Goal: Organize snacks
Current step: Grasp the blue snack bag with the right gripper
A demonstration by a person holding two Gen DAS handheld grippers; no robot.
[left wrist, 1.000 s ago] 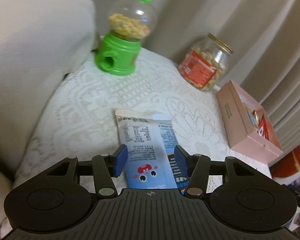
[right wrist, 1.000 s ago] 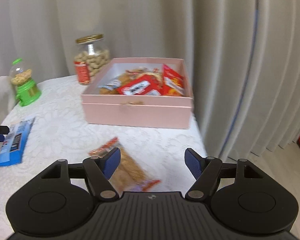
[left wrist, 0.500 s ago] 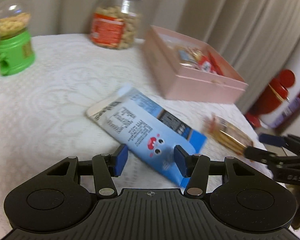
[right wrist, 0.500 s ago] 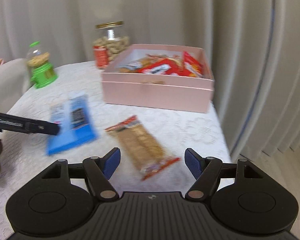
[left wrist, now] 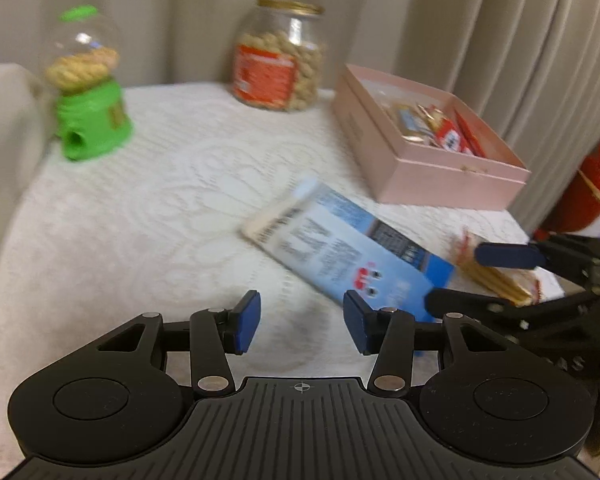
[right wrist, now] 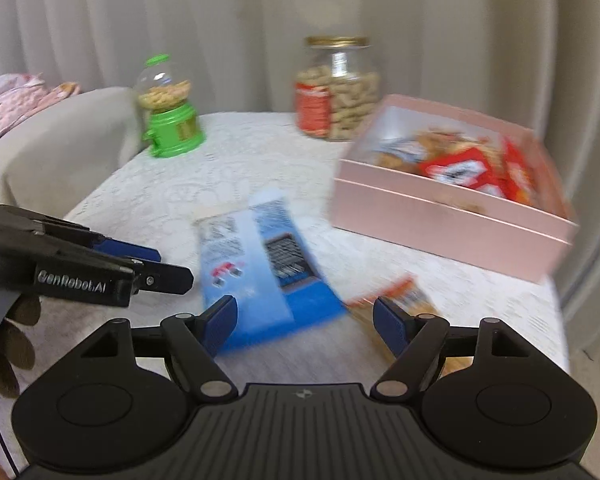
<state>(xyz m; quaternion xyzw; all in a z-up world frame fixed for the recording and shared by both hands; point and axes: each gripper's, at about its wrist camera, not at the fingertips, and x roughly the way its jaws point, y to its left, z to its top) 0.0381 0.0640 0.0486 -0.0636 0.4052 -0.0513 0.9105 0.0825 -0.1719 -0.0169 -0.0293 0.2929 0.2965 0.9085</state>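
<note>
Lying flat on the lace-covered counter (left wrist: 148,208), the blue snack packet (left wrist: 340,248) sits just beside the pink box (left wrist: 440,168); the left tongs (left wrist: 302,322) are closing on nothing. The right tongs (right wrist: 304,320) are opening, gripping nothing, above that packet's near end and a cracker pack (right wrist: 400,300).

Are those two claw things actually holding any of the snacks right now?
No. The blue packet and cracker pack lie on the table, with neither between closed jaws.

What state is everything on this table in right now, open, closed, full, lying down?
Pink box: open, holding snack packs.
Glass jar: lid on, nearly full of nuts.
Green dispenser: upright, partly filled.
Blue packet: lying flat, unheld.
Cracker pack: lying flat, unheld.
Left gripper: closing, nothing between.
Right gripper: opening, empty.
</note>
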